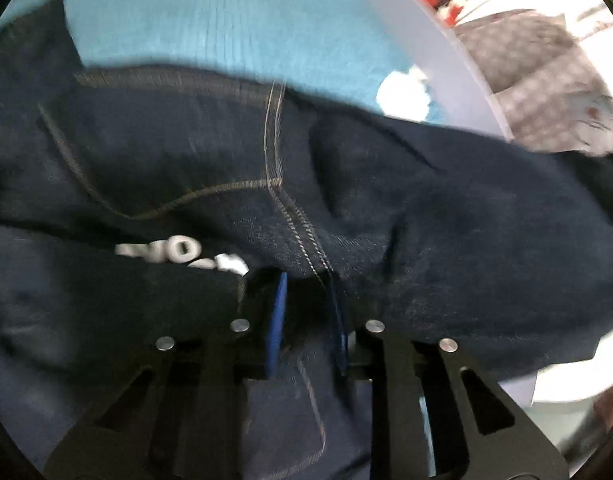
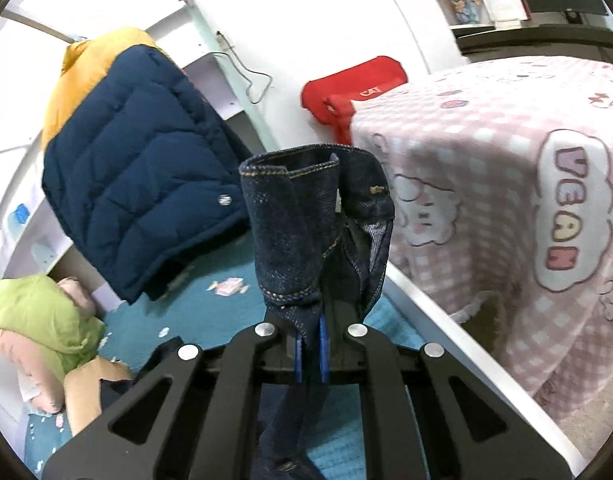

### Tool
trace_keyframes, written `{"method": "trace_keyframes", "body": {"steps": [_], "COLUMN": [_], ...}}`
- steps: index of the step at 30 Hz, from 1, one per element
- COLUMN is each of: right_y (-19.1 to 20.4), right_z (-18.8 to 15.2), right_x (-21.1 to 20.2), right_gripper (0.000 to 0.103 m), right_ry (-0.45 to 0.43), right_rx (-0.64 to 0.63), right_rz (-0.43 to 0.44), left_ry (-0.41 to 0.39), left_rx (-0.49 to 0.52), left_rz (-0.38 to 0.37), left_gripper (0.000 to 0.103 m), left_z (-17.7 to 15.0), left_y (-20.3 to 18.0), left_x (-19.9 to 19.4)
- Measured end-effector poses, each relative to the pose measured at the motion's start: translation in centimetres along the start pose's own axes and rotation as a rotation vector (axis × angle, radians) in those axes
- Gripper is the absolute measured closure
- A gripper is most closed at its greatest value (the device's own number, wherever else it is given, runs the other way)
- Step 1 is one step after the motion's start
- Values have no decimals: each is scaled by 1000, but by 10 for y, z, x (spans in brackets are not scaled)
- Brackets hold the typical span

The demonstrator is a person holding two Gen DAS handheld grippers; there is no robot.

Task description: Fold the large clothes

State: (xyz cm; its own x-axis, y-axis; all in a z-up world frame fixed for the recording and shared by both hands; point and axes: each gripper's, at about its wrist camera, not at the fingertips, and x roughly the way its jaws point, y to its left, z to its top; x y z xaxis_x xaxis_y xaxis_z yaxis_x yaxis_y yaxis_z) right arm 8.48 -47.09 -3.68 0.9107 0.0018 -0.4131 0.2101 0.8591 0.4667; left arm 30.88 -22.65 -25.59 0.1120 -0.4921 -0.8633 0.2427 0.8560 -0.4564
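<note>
Gathering up the jeans (image 2: 318,236) for a first fold on the bed (image 1: 226,20).

The right gripper (image 2: 311,354) is clenching a bunched waistband corner, lifting it above the blue bedsheet near the bed's edge. The left gripper (image 1: 306,324) is straddling a stitched seam of denim lying on the bed; whether it is pinching yet, I cannot tell. Next it probably needs a firm pinch, then both hands pulling the cloth taut.
</note>
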Motion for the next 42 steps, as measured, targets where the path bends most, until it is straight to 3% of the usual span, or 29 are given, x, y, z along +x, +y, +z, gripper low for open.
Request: {"method": "trace_keyframes", "body": {"steps": [2,8,13,16,20,25,27,29,33,39,42], "right_y": [3,27,88,129,183,245,268,282,297,299,291], "right_z": [-4,-7,-17,-26,-48,-94,-117,-139,-192,-263,-262], "right_x": [4,10,12,10,13,32,45,59,100,144,138], "right_gripper": [97,97,97,97,97,97,97,97,97,87,86], "right_ry": [5,3,30,48,89,195,250,309,467,730,755], "right_rx": [-10,7,-84,-163,-298,-480,-533,-553,-562,-592,-539], "right_rz": [11,133,256,344,411,458,478,497,494,423,443], "left_ry": [-26,-18,18,29,-30,-117,-143,-167,-201,-214,-245], "left_rx": [-33,33,48,32,-23,-98,-138,-188,-300,-387,-356], "left_rz": [5,41,62,50,24,154,243,319,385,455,485], "left_gripper": [83,84,84,83,83,83,83,83,83,83,83], "left_z": [2,3,11,9,-7,-45,-61,-76,-103,-119,-117], "left_y": [3,-2,-9,-7,19,84,116,146,201,236,228], "left_x": [9,9,7,-26,-85,-159,-181,-201,-229,-240,-248]}}
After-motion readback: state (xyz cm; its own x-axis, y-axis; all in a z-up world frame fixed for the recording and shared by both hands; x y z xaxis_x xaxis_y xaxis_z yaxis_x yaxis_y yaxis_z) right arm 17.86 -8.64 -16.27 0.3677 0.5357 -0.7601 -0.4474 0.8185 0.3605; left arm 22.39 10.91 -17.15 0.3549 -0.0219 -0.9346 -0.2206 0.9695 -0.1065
